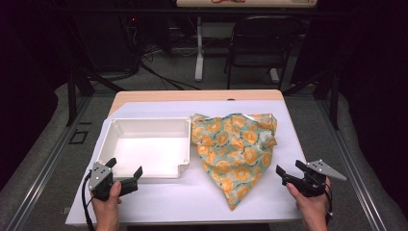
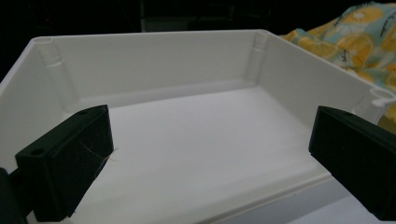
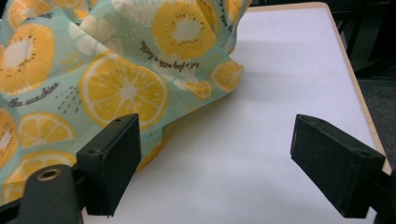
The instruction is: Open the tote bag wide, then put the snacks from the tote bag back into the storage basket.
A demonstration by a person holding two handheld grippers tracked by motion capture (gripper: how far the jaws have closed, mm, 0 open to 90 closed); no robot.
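The table (image 1: 202,202) is brightly lit from above while the room around it falls into near black, leaving the far chair (image 1: 260,43) dim. The inside of the white tray (image 1: 144,154) glares almost to pure white in the high view, which is soft and slightly grainy. In both gripper views the near black jaws are blurred and featureless, and the patterned cloth (image 3: 116,79) is sharper, casting a soft shadow on the white surface.
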